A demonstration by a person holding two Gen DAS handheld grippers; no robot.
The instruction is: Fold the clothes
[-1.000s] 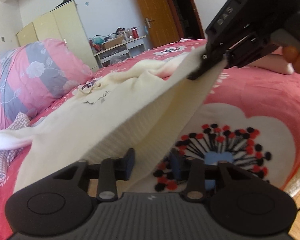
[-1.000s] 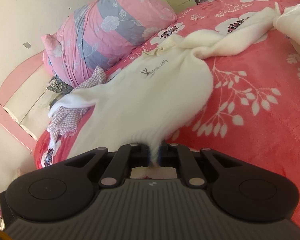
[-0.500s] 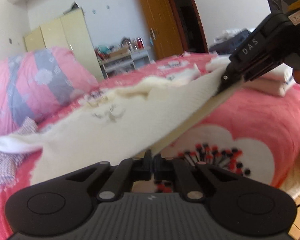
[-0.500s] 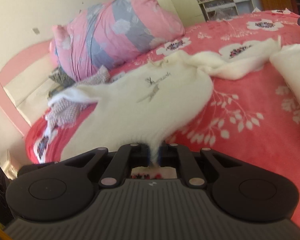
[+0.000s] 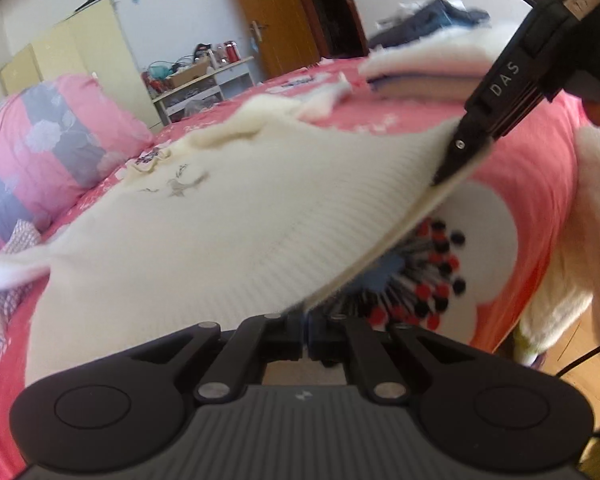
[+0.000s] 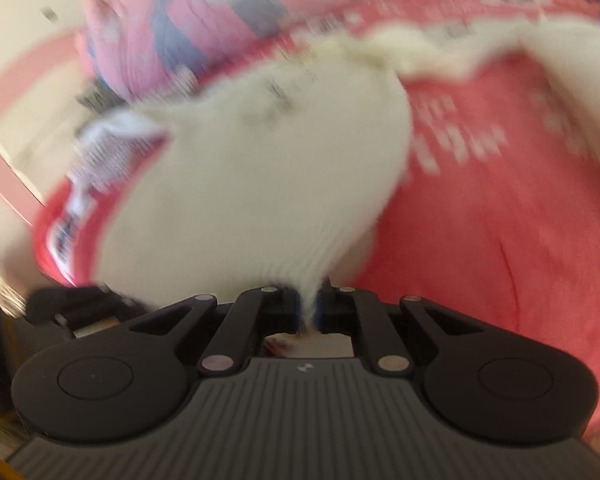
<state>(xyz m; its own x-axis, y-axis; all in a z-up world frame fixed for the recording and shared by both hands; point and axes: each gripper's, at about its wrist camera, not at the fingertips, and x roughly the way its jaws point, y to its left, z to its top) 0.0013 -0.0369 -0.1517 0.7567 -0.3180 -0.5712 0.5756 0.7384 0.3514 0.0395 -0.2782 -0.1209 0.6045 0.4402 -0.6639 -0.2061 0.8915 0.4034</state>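
Left gripper (image 5: 305, 334) newly clamped on sweater (image 5: 228, 232) hem, right gripper (image 6: 309, 312) jaws pinching hem

Left gripper (image 5: 305, 330) clamped onto sweater (image 5: 220, 232) hem; hem now stretched taut, lifted.

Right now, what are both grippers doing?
Left gripper: shut on the cream sweater hem.
Right gripper: shut on the same hem.
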